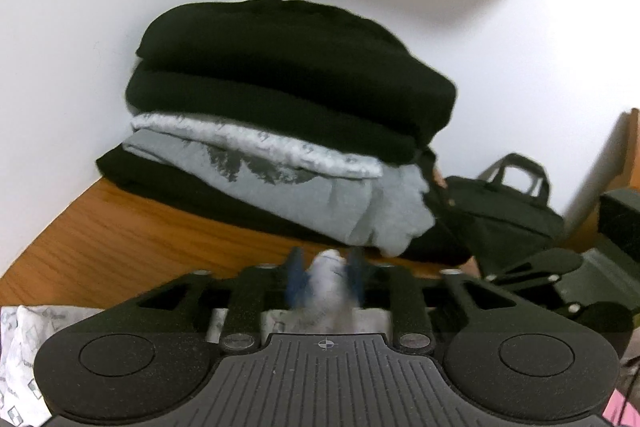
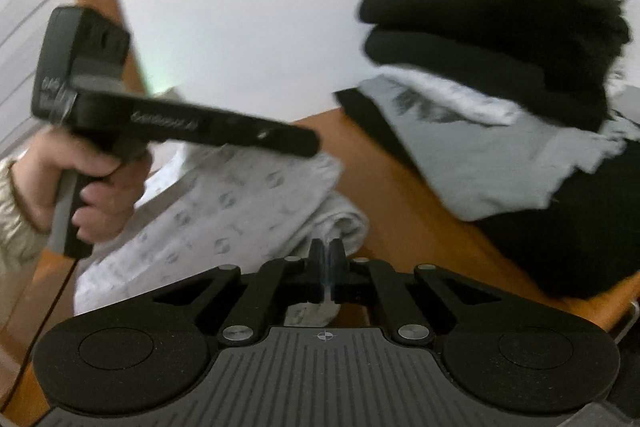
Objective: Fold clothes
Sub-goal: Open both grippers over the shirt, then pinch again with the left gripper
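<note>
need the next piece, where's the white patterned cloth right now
In the right wrist view the white cloth lies on the table, left of the stack, pinched by both grippers.

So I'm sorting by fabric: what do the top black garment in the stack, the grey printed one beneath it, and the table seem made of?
Black garment: thick, matte, soft rolled edges, likely knit or fleece. Grey printed garment: smooth, thinner, dark print, probably cotton jersey. Table: orange-brown with grain lines, wood or wood-look laminate, slight sheen.
</note>
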`<state>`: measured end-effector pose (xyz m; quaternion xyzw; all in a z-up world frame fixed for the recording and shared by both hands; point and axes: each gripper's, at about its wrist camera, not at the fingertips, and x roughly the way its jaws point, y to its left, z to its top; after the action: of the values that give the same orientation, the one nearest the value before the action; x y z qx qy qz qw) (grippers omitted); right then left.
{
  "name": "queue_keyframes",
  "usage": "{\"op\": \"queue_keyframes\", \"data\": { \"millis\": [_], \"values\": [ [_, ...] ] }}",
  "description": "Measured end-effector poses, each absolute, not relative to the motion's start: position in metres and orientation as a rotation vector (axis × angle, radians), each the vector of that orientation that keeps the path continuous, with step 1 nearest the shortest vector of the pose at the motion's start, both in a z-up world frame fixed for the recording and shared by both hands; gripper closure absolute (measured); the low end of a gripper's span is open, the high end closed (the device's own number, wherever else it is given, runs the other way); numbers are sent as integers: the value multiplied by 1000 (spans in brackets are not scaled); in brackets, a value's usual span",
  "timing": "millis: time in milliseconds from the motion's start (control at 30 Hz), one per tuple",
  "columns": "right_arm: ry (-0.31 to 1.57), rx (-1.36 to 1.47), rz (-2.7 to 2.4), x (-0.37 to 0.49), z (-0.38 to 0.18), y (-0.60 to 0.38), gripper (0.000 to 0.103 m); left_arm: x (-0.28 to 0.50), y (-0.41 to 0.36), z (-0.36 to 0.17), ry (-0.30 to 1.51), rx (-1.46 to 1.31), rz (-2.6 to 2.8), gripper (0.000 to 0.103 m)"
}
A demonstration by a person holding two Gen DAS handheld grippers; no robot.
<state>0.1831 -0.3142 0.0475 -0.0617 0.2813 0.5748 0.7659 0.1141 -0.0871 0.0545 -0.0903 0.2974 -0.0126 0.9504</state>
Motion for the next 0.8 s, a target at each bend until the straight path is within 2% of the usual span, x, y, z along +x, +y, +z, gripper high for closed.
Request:
{"op": "queue_keyframes", "data": {
  "millis": [67,133,167,233,267,300,533,700,767,800],
  "values": [
    [604,-125,1228,185,48,-317,94,110,-91,57,604,-149,-12,54],
    [596,-115,1208,186,48,-321,94,100,-90,66,582,-123,-4,53],
    [591,-113,1222,183,50,-319,93,93,-87,72,572,-113,6,49],
    [574,-112,1251,176,55,-312,80,77,-79,85,559,-96,38,48],
    [561,-111,1261,172,57,-307,67,67,-73,91,559,-89,58,47],
    [549,-111,1270,168,60,-301,60,58,-66,95,563,-86,79,47],
    [518,-113,1224,168,70,-268,55,6,-6,81,635,-111,239,43],
    [504,-178,1213,167,70,-258,44,5,13,53,673,-146,260,41],
    [510,-208,1200,167,66,-256,44,7,13,49,650,-141,253,43],
    [518,-214,1200,169,64,-255,45,7,12,49,630,-142,243,51]
  ]
}}
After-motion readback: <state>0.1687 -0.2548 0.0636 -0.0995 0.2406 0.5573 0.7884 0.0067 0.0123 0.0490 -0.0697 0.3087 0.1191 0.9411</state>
